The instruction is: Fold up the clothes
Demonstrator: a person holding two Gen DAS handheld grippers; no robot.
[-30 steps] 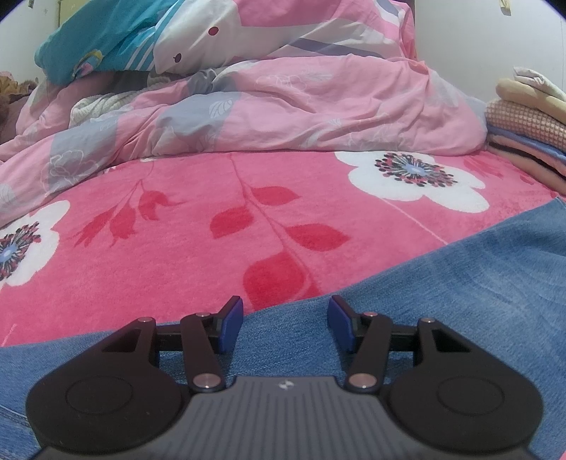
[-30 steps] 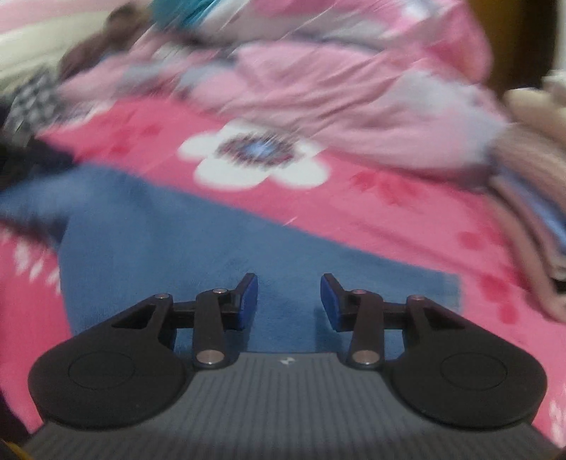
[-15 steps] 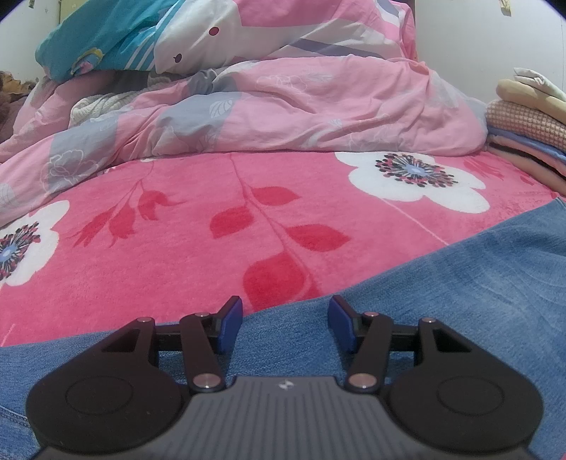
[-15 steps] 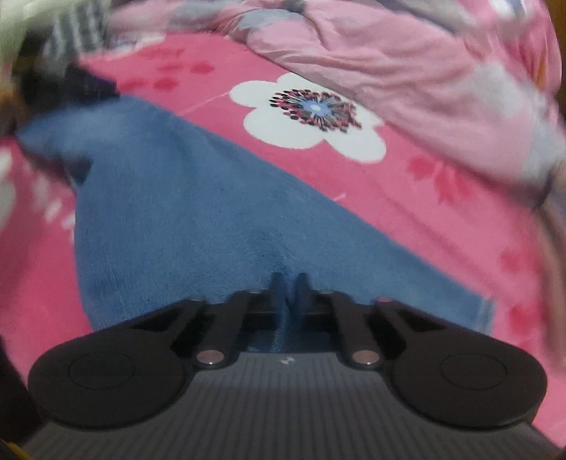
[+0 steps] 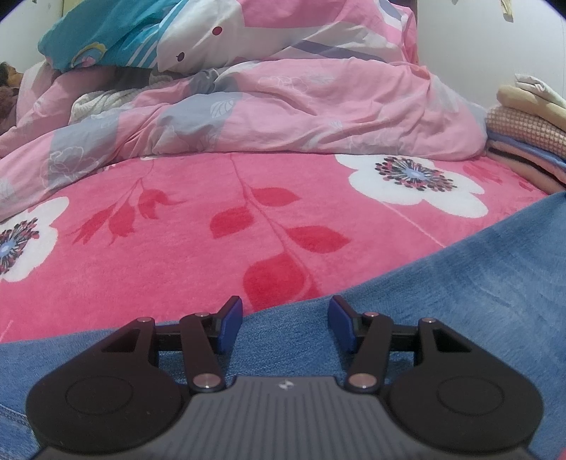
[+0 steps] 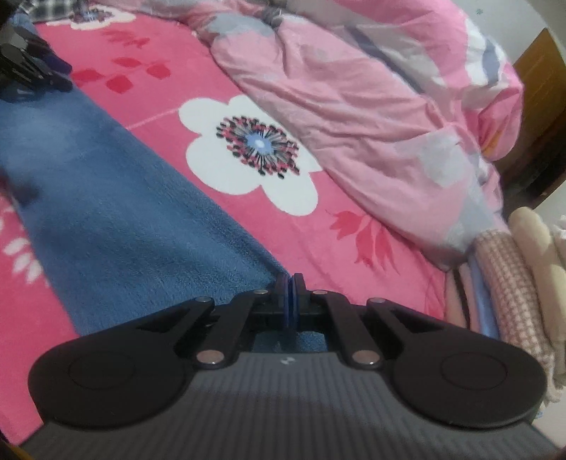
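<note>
The jeans (image 5: 460, 300) are laid across the pink floral blanket (image 5: 177, 247) and are cut off at 3 and 6 o'clock in the left wrist view. The left gripper (image 5: 284, 323) is held spread over the denim, nothing between its pads. The right gripper (image 6: 290, 297) is pressed together on the jeans (image 6: 116, 219) edge; the pinched fold is largely hidden by the fingers. A stack of folded clothes (image 6: 513, 283) is cropped at 3 o'clock. No legible writing is seen.

Home bedroom: bed under pink floral blanket (image 5: 177, 247), rumpled pink duvet (image 5: 300, 113), blue pillow (image 5: 106, 32), stack of folded clothes (image 6: 509, 283).
</note>
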